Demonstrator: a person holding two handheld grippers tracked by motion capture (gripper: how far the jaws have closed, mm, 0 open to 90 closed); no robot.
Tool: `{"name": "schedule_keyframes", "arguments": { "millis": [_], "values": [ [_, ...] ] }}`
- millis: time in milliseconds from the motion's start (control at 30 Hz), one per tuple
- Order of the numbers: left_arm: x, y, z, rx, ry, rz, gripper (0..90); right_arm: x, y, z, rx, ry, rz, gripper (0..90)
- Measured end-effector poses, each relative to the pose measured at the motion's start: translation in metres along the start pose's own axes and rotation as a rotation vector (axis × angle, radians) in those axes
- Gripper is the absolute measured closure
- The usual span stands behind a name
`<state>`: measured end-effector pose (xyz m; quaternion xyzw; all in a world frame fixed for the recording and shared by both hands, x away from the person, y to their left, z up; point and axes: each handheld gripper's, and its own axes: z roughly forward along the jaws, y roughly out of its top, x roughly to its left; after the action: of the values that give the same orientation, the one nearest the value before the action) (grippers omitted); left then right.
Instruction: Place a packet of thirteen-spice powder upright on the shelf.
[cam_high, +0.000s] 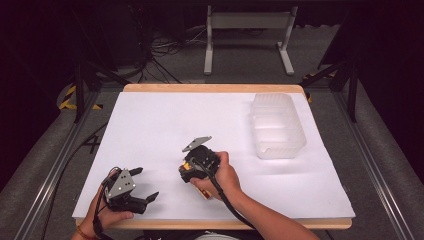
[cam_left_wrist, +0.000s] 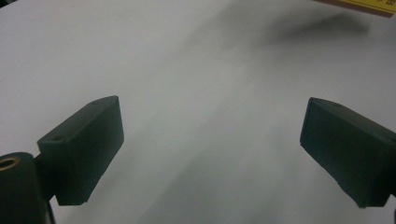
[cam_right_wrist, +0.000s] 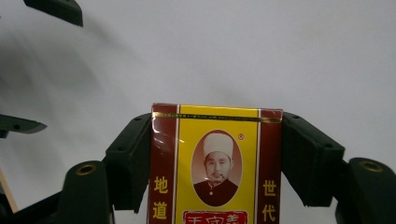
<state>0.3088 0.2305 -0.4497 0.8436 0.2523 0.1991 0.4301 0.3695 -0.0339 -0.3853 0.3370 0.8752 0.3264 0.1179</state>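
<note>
A yellow and dark red box with a printed portrait and Chinese characters stands between the jaws of my right gripper, which is shut on its two sides. In the high view the right gripper sits near the table's middle front, the box just peeking out below it. My left gripper rests at the front left, jaws wide apart, pointing right towards the box. Between the jaws of the left gripper lies nothing but white sheet. A corner of the box shows beyond them.
A white sheet covers the wooden table. A translucent plastic container with two compartments stands at the back right. Beyond the table's far edge are a metal stand and cables on the floor.
</note>
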Motion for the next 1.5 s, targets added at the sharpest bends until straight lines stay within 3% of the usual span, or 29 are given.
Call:
{"name": "schedule_keyframes", "arguments": {
  "millis": [200,267,700,1000,1100,1267,1500],
  "values": [
    [0.001,0.000,0.001,-0.004,-0.006,-0.009,6.9,-0.011,-0.001,-0.013,-0.063,0.030,0.001,32.5],
    [0.000,0.000,0.000,-0.009,-0.006,-0.013,7.0,-0.014,0.000,-0.020,-0.085,0.014,-0.013,32.5],
    [0.002,0.000,-0.001,-0.021,-0.015,-0.017,7.0,-0.029,0.000,-0.049,-0.180,0.018,-0.031,32.7],
    [0.002,-0.001,0.000,-0.019,-0.023,-0.026,6.9,-0.043,0.000,-0.063,-0.236,-0.026,-0.046,32.6],
    [0.002,-0.001,0.000,-0.018,-0.024,-0.024,6.9,-0.050,0.001,-0.070,-0.274,-0.005,-0.057,32.6],
    [0.002,-0.001,0.001,-0.018,-0.026,-0.022,6.9,-0.061,0.002,-0.081,-0.289,-0.028,-0.055,32.6],
    [0.002,0.000,0.001,-0.017,-0.026,-0.023,6.9,-0.091,0.000,-0.094,-0.311,-0.108,-0.012,32.5]
  ]
}}
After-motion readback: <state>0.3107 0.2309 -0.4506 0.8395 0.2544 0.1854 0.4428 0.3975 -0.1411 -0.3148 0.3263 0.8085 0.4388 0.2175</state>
